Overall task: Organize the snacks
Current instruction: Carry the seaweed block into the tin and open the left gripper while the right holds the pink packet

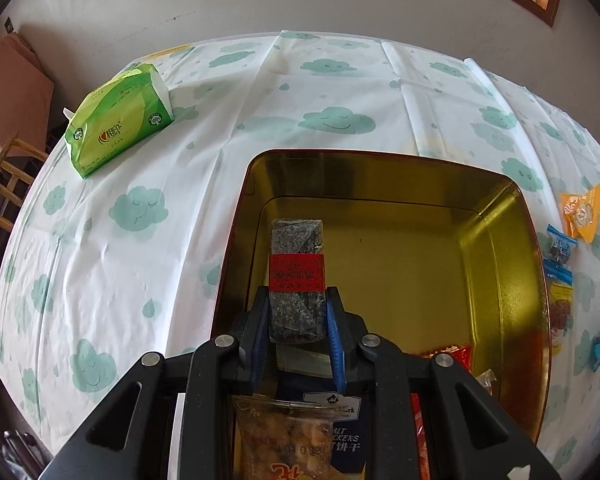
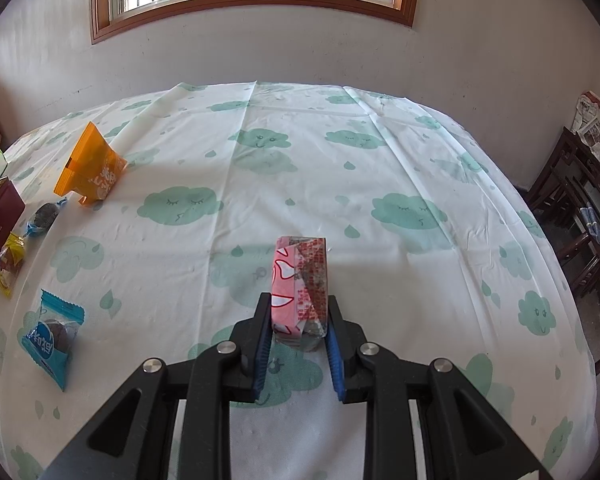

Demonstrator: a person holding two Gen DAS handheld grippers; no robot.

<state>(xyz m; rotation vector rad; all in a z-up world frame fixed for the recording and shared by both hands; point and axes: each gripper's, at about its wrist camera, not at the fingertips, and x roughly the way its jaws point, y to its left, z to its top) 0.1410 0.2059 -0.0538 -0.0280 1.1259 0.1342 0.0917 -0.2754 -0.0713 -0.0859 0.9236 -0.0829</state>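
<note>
In my left wrist view, the left gripper (image 1: 298, 304) sits low at centre frame, its fingers (image 1: 260, 320) clamped on the near end of a dark speckled bar (image 1: 297, 256) with a red label band; the bar juts up and away from the fingertips, its far end over the gold inside of the tin (image 1: 500, 248) that fills the middle and right of the frame. At the bottom, under the gripper, I can see a clear packet of crackers (image 1: 284, 440) and a dark blue cracker pack (image 1: 348, 436) already lying in the tin. A green tissue pack (image 1: 118, 120) lies on the bench (image 1: 120, 260) at upper left, well apart from the tin, and small wrapped sweets sit along the right edge just outside its wall. In my right wrist view, the right gripper (image 2: 298, 312) grips a pink and red wrapped bar (image 2: 300, 280) by its near end, pinched between both fingers (image 2: 264, 320), the rest standing up past the tips above the cloud-print cloth. At left lie an orange triangular packet (image 2: 92, 168) and a blue wrapped biscuit (image 2: 54, 336).
</note>
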